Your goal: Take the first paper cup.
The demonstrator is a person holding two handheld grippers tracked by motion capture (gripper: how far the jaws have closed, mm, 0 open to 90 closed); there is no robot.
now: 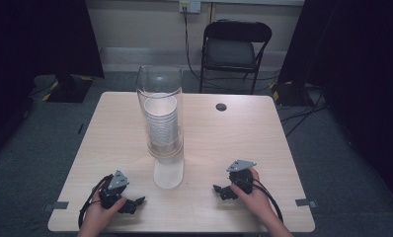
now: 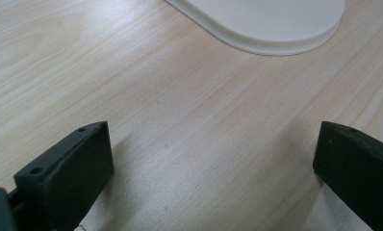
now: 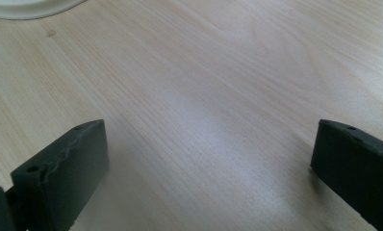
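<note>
Right now both my grippers rest low on the near edge of the table (image 1: 244, 128), and nothing is in hand yet; I judge this to be the start of the work, before any reach toward the cup dispenser.

Farthest left, my left gripper (image 1: 133, 204) lies by the near-left corner, its jaws spread wide with only bare wood between them. In its own view the blocky, matte black fingers (image 2: 74, 168) frame pale wood grain, and the rounded end of the dispenser's white base (image 2: 271, 24) lies just ahead, apart from the jaws.

At the centre stands the dispenser itself: a tall clear plastic tube (image 1: 160, 94), open at the top, holding a stack of white paper cups (image 1: 161, 121) whose ribbed rims show through the wall. It stands on a flat, smooth, white base (image 1: 168, 175) with a rounded near end, between my two hands.

On the right, my right gripper (image 1: 220, 191) also gapes, gripping nothing; its fingers (image 3: 69, 168) sit over the same light laminate, with a sliver of the white base at the upper left corner of its view.

Next, I think, one gripper must lift and come to the tube or the cups, likely while the other steadies the base so the light stand does not tip.
</note>
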